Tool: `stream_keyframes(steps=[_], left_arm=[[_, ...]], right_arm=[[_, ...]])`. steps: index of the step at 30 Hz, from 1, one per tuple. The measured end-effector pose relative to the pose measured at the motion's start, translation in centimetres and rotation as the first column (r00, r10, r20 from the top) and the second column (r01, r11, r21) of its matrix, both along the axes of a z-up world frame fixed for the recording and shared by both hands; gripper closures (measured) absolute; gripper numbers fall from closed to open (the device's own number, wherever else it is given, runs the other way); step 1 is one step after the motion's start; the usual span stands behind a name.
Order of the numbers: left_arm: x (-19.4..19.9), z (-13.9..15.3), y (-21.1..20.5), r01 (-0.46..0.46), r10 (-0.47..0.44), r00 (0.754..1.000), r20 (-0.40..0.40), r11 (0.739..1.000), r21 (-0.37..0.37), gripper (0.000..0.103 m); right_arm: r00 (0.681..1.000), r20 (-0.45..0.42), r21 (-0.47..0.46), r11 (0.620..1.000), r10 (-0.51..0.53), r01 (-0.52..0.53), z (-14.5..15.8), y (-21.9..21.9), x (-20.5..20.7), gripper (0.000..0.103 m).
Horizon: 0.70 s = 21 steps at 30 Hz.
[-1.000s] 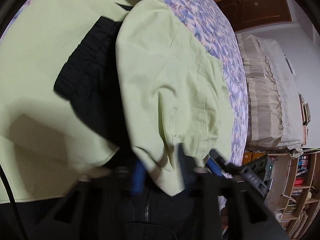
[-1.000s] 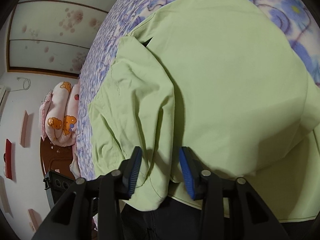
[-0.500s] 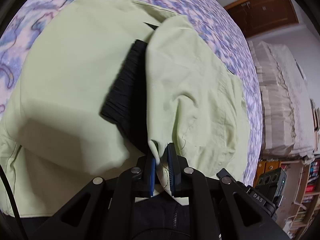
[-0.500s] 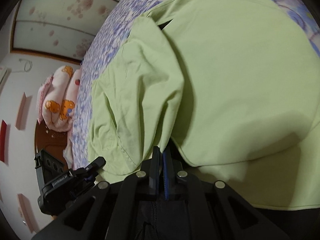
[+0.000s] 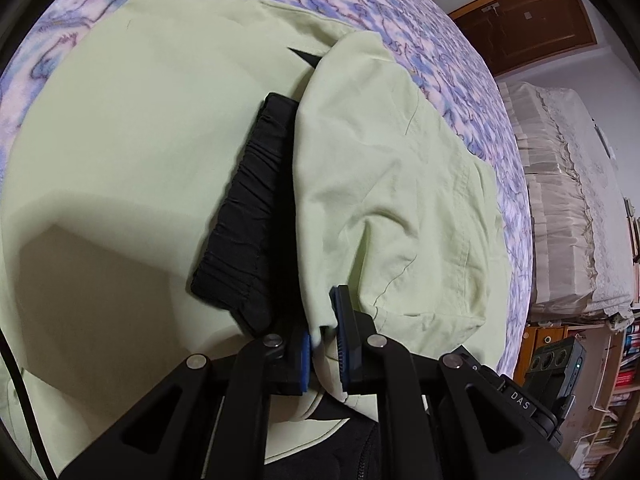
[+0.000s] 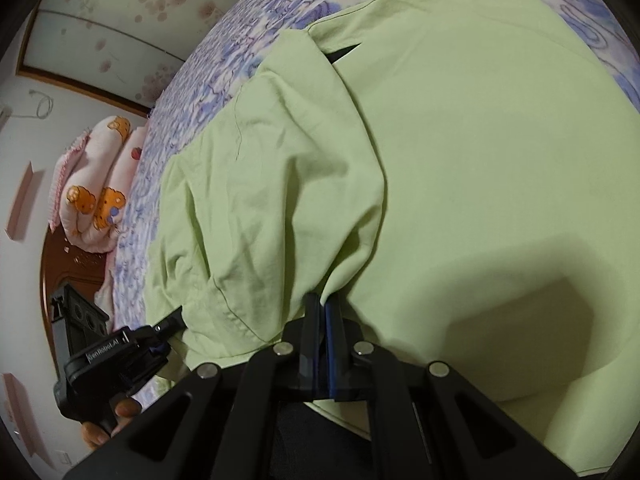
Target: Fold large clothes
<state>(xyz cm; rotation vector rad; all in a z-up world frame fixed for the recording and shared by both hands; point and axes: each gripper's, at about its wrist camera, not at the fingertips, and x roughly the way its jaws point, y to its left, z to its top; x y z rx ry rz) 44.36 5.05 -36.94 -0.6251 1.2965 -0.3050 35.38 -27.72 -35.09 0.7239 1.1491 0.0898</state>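
The left gripper [image 5: 322, 336] had its jaws pinching the near edge of the green garment [image 5: 132, 152]. The right gripper [image 6: 322, 320] had its jaws pressed together on a fold of that same cloth. The thin cloth could slip out if either hand tugged hard, and the flap would flop back. The garment lay on the flowery bed [image 5: 432, 40], its long way running near to far, black waistband [image 5: 244, 208] showing.
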Motion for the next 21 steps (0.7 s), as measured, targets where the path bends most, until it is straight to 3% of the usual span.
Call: stream_keyframes(steps=[7, 12, 14, 18, 21], left_arm=[[-1.1, 2.3, 0.7, 0.006, -0.006, 1.000, 0.000, 1.000, 0.026, 0.093], [-1.9, 5.4, 1.7, -0.017, 0.012, 0.999, 0.030, 0.983, 0.184, 0.078], [-2.3, 6.7, 2.0, -0.024, 0.012, 0.998, 0.059, 0.976, 0.215, 0.078], [-2.3, 8.6, 1.2, 0.017, -0.035, 0.995, 0.093, 0.983, 0.182, 0.077], [-1.9, 9.7, -0.8, 0.087, -0.112, 0.983, 0.145, 0.982, 0.171, 0.077]], right_arm=[[0.999, 0.018, -0.061, 0.998, 0.036, -0.034, 2.7, 0.6, -1.0, 0.097], [0.998, 0.033, -0.141, 0.989, 0.049, -0.044, 5.4, 0.3, -1.5, 0.097], [0.998, 0.039, -0.204, 0.978, 0.054, -0.045, 6.6, 0.3, -1.7, 0.097], [0.994, 0.049, -0.262, 0.962, 0.093, -0.077, 8.1, 0.8, -1.8, 0.095], [0.982, 0.105, -0.233, 0.964, 0.155, -0.127, 8.8, 1.6, -1.8, 0.095]])
